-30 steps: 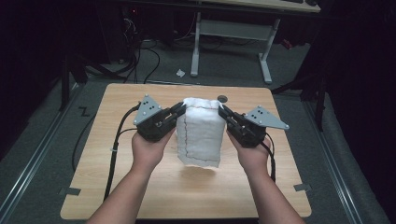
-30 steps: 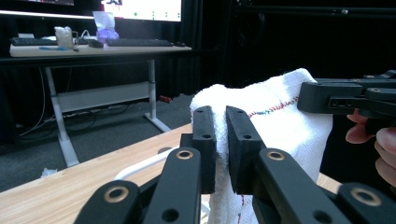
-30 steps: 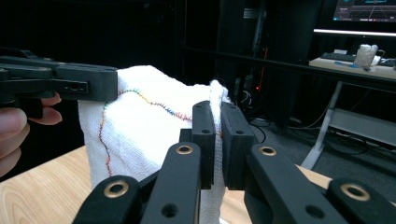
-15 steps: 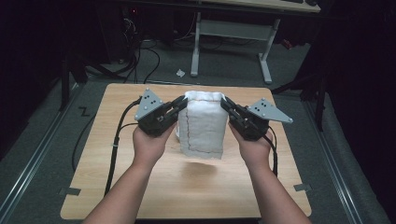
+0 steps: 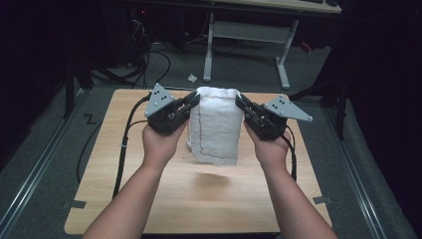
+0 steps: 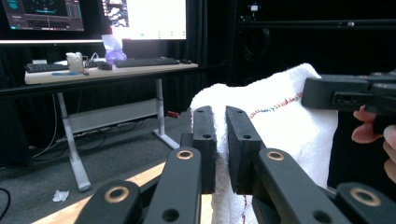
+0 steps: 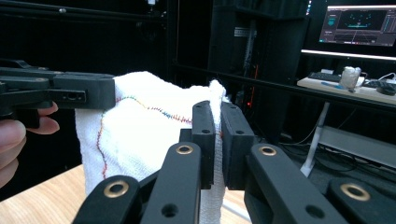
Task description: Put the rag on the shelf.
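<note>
A white towel (image 5: 216, 127) with coloured stitching hangs folded above the wooden table (image 5: 124, 189), lifted clear of it. My left gripper (image 5: 195, 98) is shut on the towel's upper left corner. My right gripper (image 5: 240, 100) is shut on its upper right corner. In the left gripper view the towel (image 6: 280, 116) is pinched between the black jaws of my left gripper (image 6: 221, 116), with the right gripper's body at the far right. In the right gripper view the towel (image 7: 140, 130) edge sits between the jaws of my right gripper (image 7: 220, 112).
A desk frame (image 5: 244, 35) stands beyond the table's far edge, with cables (image 5: 149, 59) on the floor at left. A desk with keyboard and monitors (image 6: 107, 60) shows in the gripper views. A scrap of paper (image 5: 192, 77) lies on the floor.
Both hands have risen with the towel, whose lower edge has come off the table; a shadow now shows beneath it.
</note>
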A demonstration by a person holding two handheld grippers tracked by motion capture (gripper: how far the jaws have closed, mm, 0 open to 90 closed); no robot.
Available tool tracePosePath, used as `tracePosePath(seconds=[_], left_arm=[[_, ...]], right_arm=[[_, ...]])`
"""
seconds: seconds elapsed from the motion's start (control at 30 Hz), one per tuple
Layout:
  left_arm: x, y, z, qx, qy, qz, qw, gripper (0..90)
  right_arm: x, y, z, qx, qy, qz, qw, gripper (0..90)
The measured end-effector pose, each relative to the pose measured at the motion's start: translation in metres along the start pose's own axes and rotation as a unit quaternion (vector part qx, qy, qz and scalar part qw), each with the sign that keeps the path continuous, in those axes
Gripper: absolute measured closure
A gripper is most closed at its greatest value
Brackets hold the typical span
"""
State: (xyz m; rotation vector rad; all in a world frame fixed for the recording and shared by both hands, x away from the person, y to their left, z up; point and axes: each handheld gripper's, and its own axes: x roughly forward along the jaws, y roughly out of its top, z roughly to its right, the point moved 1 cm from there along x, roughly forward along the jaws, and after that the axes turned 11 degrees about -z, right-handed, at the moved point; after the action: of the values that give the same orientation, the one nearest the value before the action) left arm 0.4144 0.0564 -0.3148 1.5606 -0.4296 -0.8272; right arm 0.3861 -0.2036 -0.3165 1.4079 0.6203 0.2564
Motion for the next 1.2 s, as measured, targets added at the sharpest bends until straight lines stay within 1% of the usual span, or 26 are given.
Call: tracePosePath(seconds=[0.03,0.13,0.17,0.27,0.33,0.4,0.43,0.5,0.53,0.63,0.67,0.7,0.73,0.77,0.8,0.87,0.9,0.93,0.97,1.0,1.03,1.07,1.1,1.13,1.17,1.2], left_arm=[[0.004,0.003,-0.002,0.005,0.002,-0.001,1.0000,83.4],[0.007,0.005,-0.003,0.010,0.002,0.000,1.0000,83.4],[0.011,0.008,-0.005,0.011,0.004,-0.002,0.9999,83.4],[0.015,0.010,-0.006,0.013,0.006,-0.003,0.9999,83.4],[0.019,0.013,-0.008,0.019,0.009,-0.006,0.9998,83.4],[0.022,0.015,-0.010,0.023,0.011,-0.009,0.9996,83.5],[0.024,0.017,-0.013,0.029,0.014,-0.008,0.9994,83.5],[0.026,0.018,-0.014,0.031,0.016,-0.013,0.9993,83.5],[0.028,0.020,-0.015,0.032,0.018,-0.011,0.9993,83.5],[0.032,0.024,-0.020,0.037,0.024,-0.013,0.9990,83.5],[0.035,0.025,-0.023,0.035,0.026,-0.012,0.9990,83.5],[0.040,0.027,-0.029,0.031,0.030,-0.015,0.9990,83.5],[0.040,0.027,-0.029,0.031,0.030,-0.015,0.9990,83.5],[0.044,0.029,-0.033,0.028,0.033,-0.018,0.9989,83.5],[0.048,0.031,-0.037,0.022,0.032,-0.018,0.9991,83.5],[0.052,0.033,-0.042,0.018,0.034,-0.017,0.9991,83.4],[0.055,0.033,-0.044,0.016,0.036,-0.016,0.9991,83.4],[0.059,0.032,-0.046,0.018,0.041,-0.023,0.9987,83.4],[0.068,0.031,-0.051,0.023,0.051,-0.042,0.9976,83.3],[0.068,0.031,-0.051,0.023,0.051,-0.042,0.9976,83.2],[0.070,0.030,-0.054,0.017,0.054,-0.043,0.9975,83.2],[0.073,0.030,-0.056,0.016,0.058,-0.046,0.9971,83.2],[0.077,0.030,-0.060,0.016,0.062,-0.050,0.9967,83.1],[0.077,0.030,-0.060,0.016,0.062,-0.050,0.9967,83.2],[0.079,0.030,-0.062,0.018,0.067,-0.051,0.9963,83.2],[0.080,0.030,-0.065,0.011,0.068,-0.048,0.9965,83.2]], right_arm=[[0.004,0.002,0.004,0.002,-0.002,-0.001,1.0000,85.9],[0.006,0.004,0.008,0.005,-0.005,0.001,1.0000,86.0],[0.009,0.006,0.012,0.012,-0.005,0.005,0.9999,86.0],[0.012,0.007,0.015,0.012,-0.009,0.004,0.9999,86.0],[0.015,0.009,0.018,0.010,-0.012,0.001,0.9999,86.0],[0.017,0.010,0.022,0.019,-0.006,0.002,0.9998,86.0],[0.019,0.010,0.026,0.030,0.003,0.005,0.9995,86.0],[0.020,0.010,0.027,0.029,0.002,0.004,0.9996,86.0],[0.025,0.011,0.029,0.023,-0.001,0.002,0.9997,86.0],[0.030,0.013,0.032,0.030,-0.001,0.003,0.9995,86.0],[0.033,0.013,0.034,0.031,-0.002,0.002,0.9995,86.0],[0.041,0.017,0.038,0.036,-0.003,0.000,0.9994,86.0],[0.041,0.017,0.038,0.036,-0.003,0.000,0.9994,86.0],[0.044,0.018,0.040,0.037,-0.001,0.000,0.9993,86.0],[0.053,0.022,0.048,0.047,0.010,0.000,0.9989,86.0],[0.055,0.022,0.049,0.050,0.011,-0.001,0.9987,85.9],[0.062,0.024,0.054,0.056,0.013,-0.005,0.9983,85.9],[0.062,0.024,0.054,0.056,0.013,-0.005,0.9983,85.9],[0.069,0.025,0.057,0.054,0.010,-0.013,0.9984,85.9],[0.069,0.025,0.057,0.054,0.010,-0.013,0.9984,85.9],[0.076,0.024,0.060,0.051,0.014,-0.018,0.9984,85.9],[0.076,0.024,0.060,0.051,0.014,-0.018,0.9984,85.9],[0.082,0.025,0.062,0.039,0.011,-0.024,0.9989,85.8],[0.082,0.025,0.062,0.039,0.011,-0.024,0.9989,85.8],[0.089,0.024,0.065,0.041,0.013,-0.031,0.9986,85.8],[0.092,0.024,0.065,0.043,0.012,-0.033,0.9984,85.8]])
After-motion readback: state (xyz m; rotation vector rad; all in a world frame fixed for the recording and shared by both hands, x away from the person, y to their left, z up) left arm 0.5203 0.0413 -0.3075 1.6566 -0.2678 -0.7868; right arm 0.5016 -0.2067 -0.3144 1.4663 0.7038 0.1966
